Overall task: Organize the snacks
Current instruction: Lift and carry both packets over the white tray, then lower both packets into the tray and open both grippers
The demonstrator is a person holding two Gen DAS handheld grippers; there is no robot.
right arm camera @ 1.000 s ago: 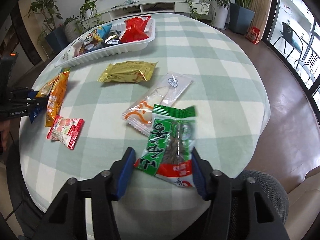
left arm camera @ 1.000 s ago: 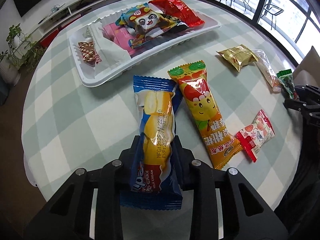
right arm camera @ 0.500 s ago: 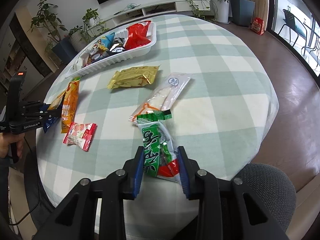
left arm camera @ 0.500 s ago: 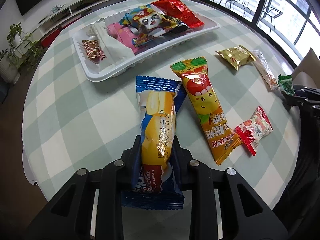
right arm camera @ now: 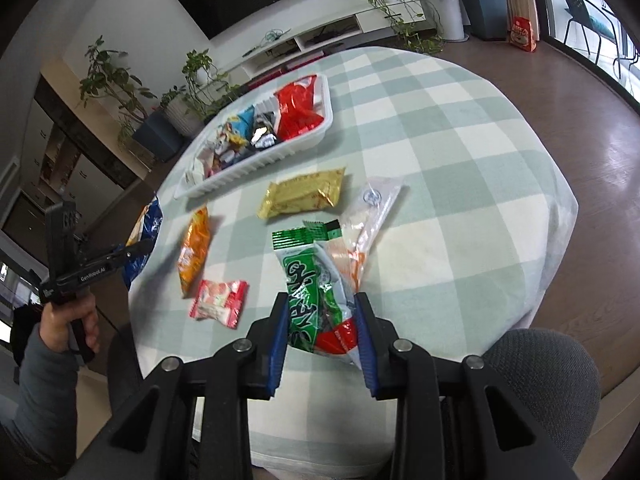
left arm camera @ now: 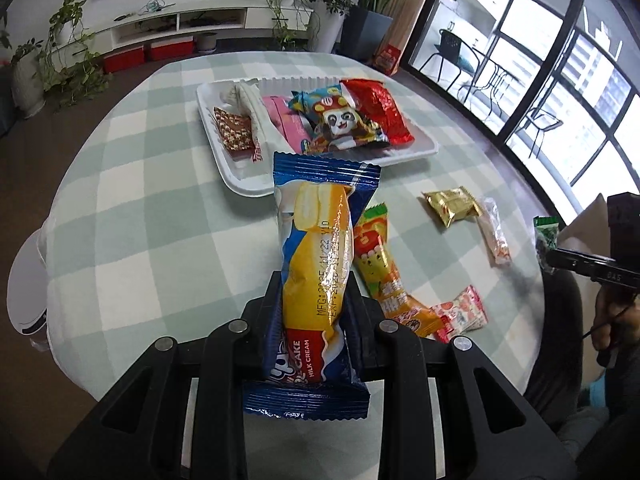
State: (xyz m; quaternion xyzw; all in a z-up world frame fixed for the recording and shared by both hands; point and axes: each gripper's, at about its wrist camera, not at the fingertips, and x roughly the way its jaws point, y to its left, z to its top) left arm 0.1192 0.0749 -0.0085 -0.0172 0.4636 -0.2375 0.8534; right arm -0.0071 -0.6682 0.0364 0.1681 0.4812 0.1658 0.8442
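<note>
Carrying is the step: left gripper (left arm camera: pixel 310 320) clamps the blue-and-yellow cream-cake wrapper (left arm camera: pixel 316 264), right gripper (right arm camera: pixel 320 320) clamps the green seaweed packet (right arm camera: pixel 316 292). Next, both need moving toward the white plastic tray (left arm camera: pixel 248 184) at twelve o'clock.

Left gripper (left arm camera: pixel 310 300): black plastic frame showing triangular cut-outs and four silver screws; white "GenRobot.AI" lettering is showing along its side. Right gripper (right arm camera: pixel 322 320): matching black frame, wearing blue finger pads (right arm camera: pixel 366 344). The person is wearing a grey sleeve (right arm camera: pixel 42 384).
</note>
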